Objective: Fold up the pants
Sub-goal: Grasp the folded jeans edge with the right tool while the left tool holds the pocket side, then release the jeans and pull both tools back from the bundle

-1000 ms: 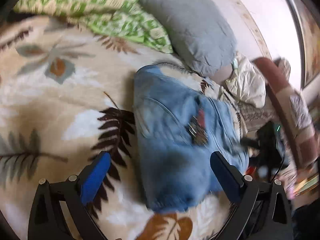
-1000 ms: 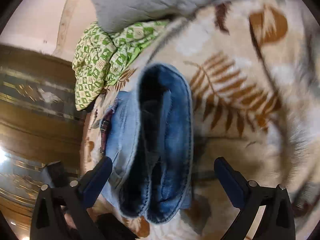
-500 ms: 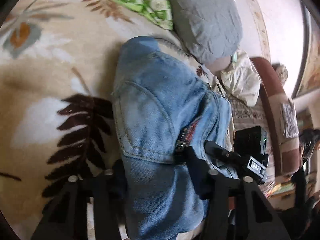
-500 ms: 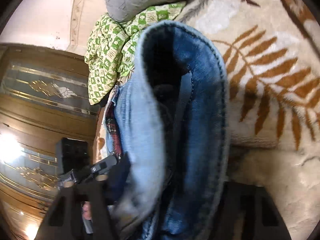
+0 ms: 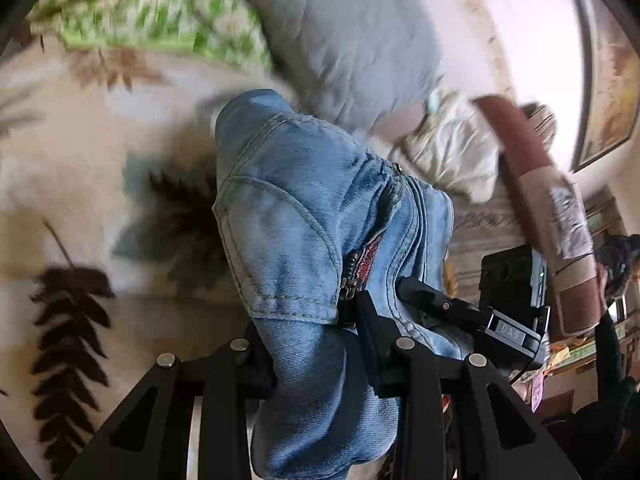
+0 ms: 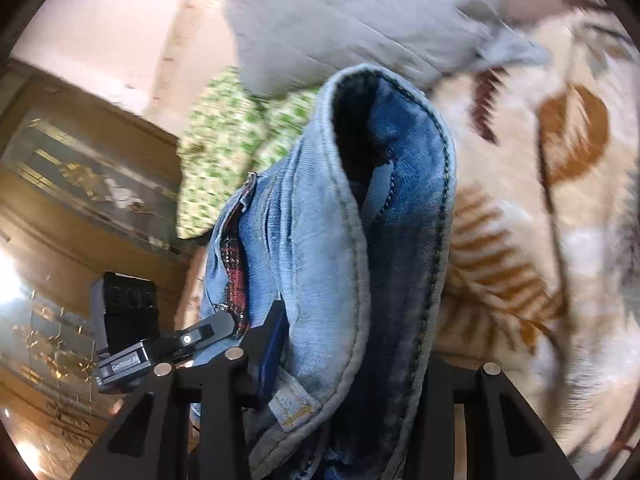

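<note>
left gripper (image 5: 316, 360): clamped on a thick bunch of the denim at the waist end, beside the open zip; its jaws have just been closing, with cloth packed between them

right gripper (image 6: 352, 364): likewise pinched on a fat fold of the jeans, the blue pad pressed to the pale outer denim and the darker inner face against the other finger; its jaws have just been closing on that cloth

jeans (image 5: 304, 216): blue denim pants, bunched and lifted at the near end by both grippers; the far end seems to rest on the leaf-print blanket (image 5: 80, 200); the zip (image 5: 360, 268) is open, with red plaid lining showing

step in hand, as I judge it: gripping the waist at two points so as to lift and lay the pants out for a fold; it looks early, no flat fold being visible

doing it well: keep both grips firm and level; draw the two hands apart until the waistband is taut, so the legs hang straight; the bunches are thick, so layers may slip unevenly

beyond: a grey pillow (image 5: 340, 40) and a green patterned cloth (image 5: 160, 16) lie near the far end of the jeans; lay the pants clear of them
</note>
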Motion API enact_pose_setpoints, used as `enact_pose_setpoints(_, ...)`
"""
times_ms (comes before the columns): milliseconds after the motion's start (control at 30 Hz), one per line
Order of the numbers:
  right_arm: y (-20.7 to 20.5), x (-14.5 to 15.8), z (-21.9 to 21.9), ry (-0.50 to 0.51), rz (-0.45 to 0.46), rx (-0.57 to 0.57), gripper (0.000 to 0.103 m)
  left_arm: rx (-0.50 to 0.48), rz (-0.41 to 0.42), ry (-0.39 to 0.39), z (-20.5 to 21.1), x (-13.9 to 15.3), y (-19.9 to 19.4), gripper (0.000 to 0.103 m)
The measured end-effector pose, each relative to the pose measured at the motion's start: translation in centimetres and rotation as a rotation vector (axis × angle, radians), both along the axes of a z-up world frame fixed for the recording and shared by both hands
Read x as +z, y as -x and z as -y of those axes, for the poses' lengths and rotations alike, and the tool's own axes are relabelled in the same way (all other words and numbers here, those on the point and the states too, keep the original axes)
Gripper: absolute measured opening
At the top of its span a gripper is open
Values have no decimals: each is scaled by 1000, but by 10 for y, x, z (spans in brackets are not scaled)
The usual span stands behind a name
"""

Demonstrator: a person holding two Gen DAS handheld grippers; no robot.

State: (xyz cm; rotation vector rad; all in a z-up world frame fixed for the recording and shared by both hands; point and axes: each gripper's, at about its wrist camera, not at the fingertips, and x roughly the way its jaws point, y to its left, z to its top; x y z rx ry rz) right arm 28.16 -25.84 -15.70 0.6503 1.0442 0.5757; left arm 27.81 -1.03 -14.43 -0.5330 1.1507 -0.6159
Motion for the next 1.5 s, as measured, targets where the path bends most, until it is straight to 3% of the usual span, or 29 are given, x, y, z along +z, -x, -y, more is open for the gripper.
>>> enact_pose_setpoints(67,0,-27,2,18,-60,6,43,-11,-54,-48,6,-25,-1,37)
enact_pose_setpoints(167,5,-58,2,1,-94,-6,50,8,-68,-60,2,-47,2,53)
enact_pose_setpoints(233,5,-65,8,-46,-119,-32,69,37,-80,-33,-7,-47,1,69)
enact_pose_setpoints(333,10,-55,8,-27,-126,-29,77,76,-54,-60,-18,-36,11,92)
enact_pose_setpoints(467,34,-27,23,37,-43,-14,84,116,51,-78,-37,-14,35,97)
enact_pose_setpoints(533,50,-9,25,113,23,-16,98,125,122,-139,-39,-2,51,103)
enact_pose_setpoints(600,69,8,21,218,97,-27,100,123,180,-221,-36,8,64,103)
enact_pose_setpoints(667,80,19,15,289,150,-38,101,127,244,-350,-31,16,80,103)
enact_pose_setpoints(733,101,29,26,364,170,-75,101,141,314,-512,-23,24,97,103)
enact_pose_setpoints(833,125,45,29,507,179,-174,101,172,382,-672,-20,35,122,103)
enact_pose_setpoints(1000,148,76,16,613,203,-251,101,181,476,-675,-3,72,154,103)
enact_pose_setpoints(1133,170,120,7,699,285,-305,101,238,559,-694,8,110,176,103)
enact_pose_setpoints(1300,202,161,0,722,361,-341,102,257,615,-678,18,145,206,103)
enact_pose_setpoints(1500,245,166,-4,727,367,-391,102,276,622,-651,22,150,240,103)
